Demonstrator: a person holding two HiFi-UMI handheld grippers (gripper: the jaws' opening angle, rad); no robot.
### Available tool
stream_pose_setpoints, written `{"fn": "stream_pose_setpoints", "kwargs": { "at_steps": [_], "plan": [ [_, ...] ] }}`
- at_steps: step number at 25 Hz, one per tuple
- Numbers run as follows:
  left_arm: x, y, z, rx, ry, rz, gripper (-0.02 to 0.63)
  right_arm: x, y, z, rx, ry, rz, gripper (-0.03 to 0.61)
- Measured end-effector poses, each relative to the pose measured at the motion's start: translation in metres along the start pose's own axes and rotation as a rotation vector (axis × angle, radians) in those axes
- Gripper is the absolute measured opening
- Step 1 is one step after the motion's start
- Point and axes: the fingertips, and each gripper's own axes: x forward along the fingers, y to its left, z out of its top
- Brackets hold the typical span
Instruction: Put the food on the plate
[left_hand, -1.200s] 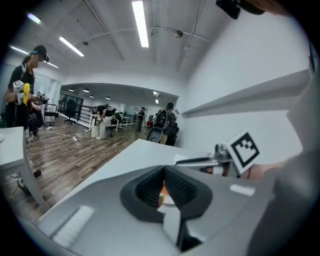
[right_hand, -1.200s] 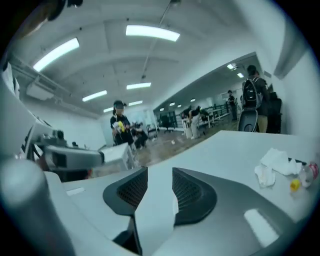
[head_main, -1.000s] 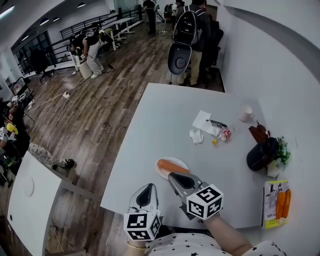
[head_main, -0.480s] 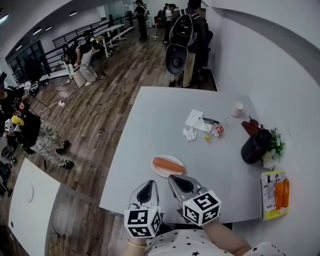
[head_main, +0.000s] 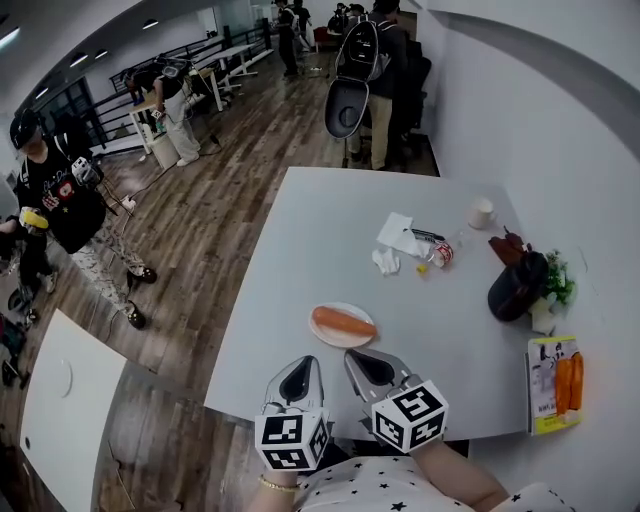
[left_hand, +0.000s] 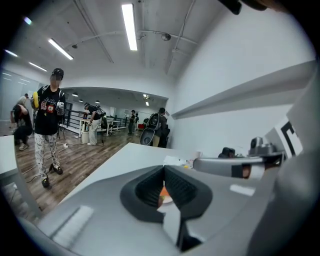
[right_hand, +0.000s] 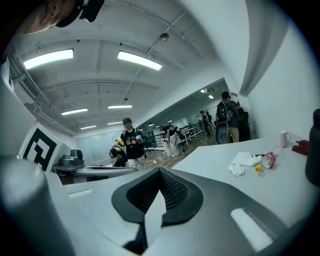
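An orange, sausage-shaped piece of food (head_main: 344, 321) lies on a small white plate (head_main: 325, 333) near the front of the grey table (head_main: 320, 230). My left gripper (head_main: 305, 362) and right gripper (head_main: 355, 356) hover side by side just short of the plate, near the table's front edge. Both are shut with nothing between their fingers. In the left gripper view the jaws (left_hand: 163, 168) meet, and the plate with its food (left_hand: 163, 196) shows through the gap below them. The right gripper view shows its jaws (right_hand: 160, 171) pressed together and empty.
Farther back on the table lie crumpled napkins (head_main: 388, 262), white paper (head_main: 398, 233), a small can (head_main: 441, 254) and a white cup (head_main: 481, 212). A black bag with a plant (head_main: 520, 288) and a packet of carrots (head_main: 555, 384) sit at the right by the wall. People stand on the wooden floor at the left.
My right gripper has drawn back from the plate's near edge. The food stays on the plate. A person in black has walked into view at the left.
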Motion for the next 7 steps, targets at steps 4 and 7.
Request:
{"fn": "stream_pose_setpoints", "kwargs": {
  "at_steps": [4,7],
  "plan": [
    [-0.004,0.0013,-0.0007,-0.005,-0.001,0.007,0.008,-0.0003,0.004,0.0007,-0.004,0.0,0.007,-0.002],
    [-0.0072,0.0033,0.0011,-0.007,-0.003,0.01,0.008,0.0017,0.0091,0.0016,-0.003,0.004,0.018,-0.002]
  ]
}}
